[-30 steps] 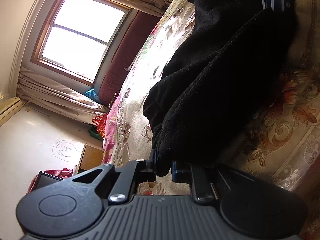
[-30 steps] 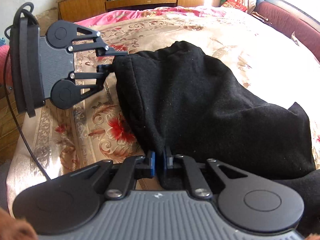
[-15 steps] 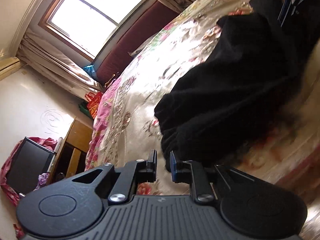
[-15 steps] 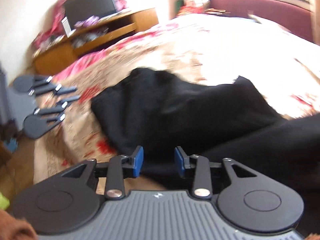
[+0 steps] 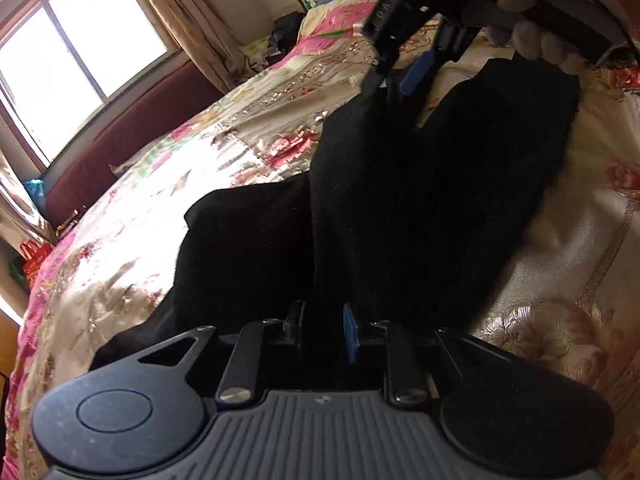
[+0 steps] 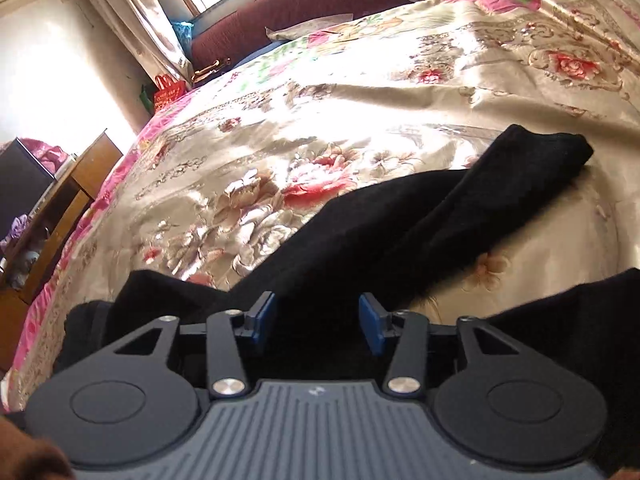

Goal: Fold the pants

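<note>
The black knitted pants [image 6: 400,232] lie half folded on the flowered satin bed cover [image 6: 320,120], both the left gripper [image 5: 322,326] and right gripper [image 6: 318,320] open and empty above them, so I think the slippery cover may let the fold slide apart.

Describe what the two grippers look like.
Left gripper and right gripper match: black linkage arms with silver screws, round black discs at each side, a ribbed grey body with a small logo, and blue pads on the jaws.
</note>
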Demonstrator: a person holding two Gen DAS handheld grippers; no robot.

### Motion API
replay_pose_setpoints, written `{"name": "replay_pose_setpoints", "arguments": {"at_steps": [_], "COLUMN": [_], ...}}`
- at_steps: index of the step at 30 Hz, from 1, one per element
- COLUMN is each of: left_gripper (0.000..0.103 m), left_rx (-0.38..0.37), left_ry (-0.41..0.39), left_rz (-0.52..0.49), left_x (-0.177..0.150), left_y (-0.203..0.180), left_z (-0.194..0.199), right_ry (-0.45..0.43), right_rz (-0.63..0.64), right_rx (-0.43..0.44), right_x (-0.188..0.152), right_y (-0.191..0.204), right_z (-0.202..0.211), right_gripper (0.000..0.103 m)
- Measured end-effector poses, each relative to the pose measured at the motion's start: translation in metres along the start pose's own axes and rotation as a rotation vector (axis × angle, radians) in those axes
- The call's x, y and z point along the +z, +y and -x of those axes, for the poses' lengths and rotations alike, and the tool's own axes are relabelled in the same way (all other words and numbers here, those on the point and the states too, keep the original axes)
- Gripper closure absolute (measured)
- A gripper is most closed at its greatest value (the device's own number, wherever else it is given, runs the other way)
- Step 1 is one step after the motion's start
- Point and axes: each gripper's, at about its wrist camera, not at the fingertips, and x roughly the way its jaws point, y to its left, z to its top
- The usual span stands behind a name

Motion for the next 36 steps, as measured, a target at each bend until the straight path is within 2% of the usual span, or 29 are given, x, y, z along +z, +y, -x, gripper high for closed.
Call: {"name": "replay_pose_setpoints", "arguments": {"at_steps": [2,5,7,8,9,10,12,15,18,19,21,23,24,26,28,29,30,31,34,36], "left_gripper": [0.066,0.066,0.065,0.065,0.066,0.066,0.066,0.066,0.066,0.066,0.065,0.065,0.065,0.064,0.059,0.057,0.056,0.055,0.055,0.054], "left_rx": [-0.003,-0.005,-0.006,-0.007,-0.015,-0.026,-0.048,-0.081,-0.098,-0.105,-0.093,-0.093,-0.099,-0.091,-0.066,-0.053,-0.039,-0.034,-0.034,-0.054], "left_ry": [0.003,0.003,0.006,0.005,0.004,0.001,-0.011,-0.028,-0.036,-0.034,-0.037,-0.039,-0.036,-0.043,-0.06,-0.068,-0.073,-0.075,-0.08,-0.081], "left_rz": [-0.006,0.005,0.006,0.002,-0.002,-0.007,-0.018,-0.04,-0.094,-0.113,-0.147,-0.161,-0.153,-0.135,-0.123,-0.12,-0.118,-0.119,-0.132,-0.137], "left_x": [0.001,-0.001,0.0,0.0,0.003,0.004,0.005,0.005,0.0,0.002,-0.001,0.002,0.006,0.013,0.019,0.022,0.026,0.028,0.034,0.035], "left_y": [-0.004,-0.006,-0.007,-0.008,-0.01,-0.011,-0.013,-0.021,-0.036,-0.042,-0.05,-0.05,-0.047,-0.042,-0.038,-0.038,-0.037,-0.038,-0.042,-0.046], "left_z": [-0.002,0.001,-0.001,0.0,-0.003,-0.003,0.001,0.008,0.014,0.013,0.014,0.016,0.016,0.017,0.018,0.017,0.015,0.013,0.009,0.007], "right_ry": [0.006,0.06,0.069,0.063,0.054,0.037,-0.009,-0.078,-0.204,-0.21,-0.154,-0.101,-0.105,-0.149,-0.192,-0.209,-0.22,-0.227,-0.25,-0.248], "right_rz": [-0.06,-0.2,-0.293,-0.328,-0.361,-0.377,-0.327,-0.312,-0.203,-0.22,-0.284,-0.297,-0.298,-0.313,-0.338,-0.347,-0.354,-0.36,-0.361,-0.354], "right_rx": [0.021,0.034,0.06,0.07,0.096,0.126,0.165,0.242,0.22,0.204,0.109,-0.001,-0.009,0.012,0.048,0.058,0.059,0.05,-0.026,-0.117], "right_x": [0.007,0.006,0.0,-0.001,-0.003,-0.004,-0.007,-0.023,-0.063,-0.079,-0.106,-0.12,-0.121,-0.109,-0.091,-0.082,-0.074,-0.063,-0.033,-0.015], "right_y": [-0.003,-0.018,-0.029,-0.034,-0.038,-0.041,-0.037,-0.037,-0.035,-0.043,-0.064,-0.083,-0.087,-0.09,-0.093,-0.095,-0.097,-0.098,-0.1,-0.103], "right_z": [-0.018,-0.049,-0.063,-0.064,-0.061,-0.054,-0.029,0.03,0.098,0.112,0.118,0.116,0.117,0.119,0.112,0.105,0.098,0.09,0.067,0.055], "right_gripper": [0.042,0.043,0.058,0.078,0.092,0.093,0.095,0.096,0.096,0.096,0.094,0.092,0.092,0.091,0.084,0.071,0.053,0.048,0.045,0.045]}}
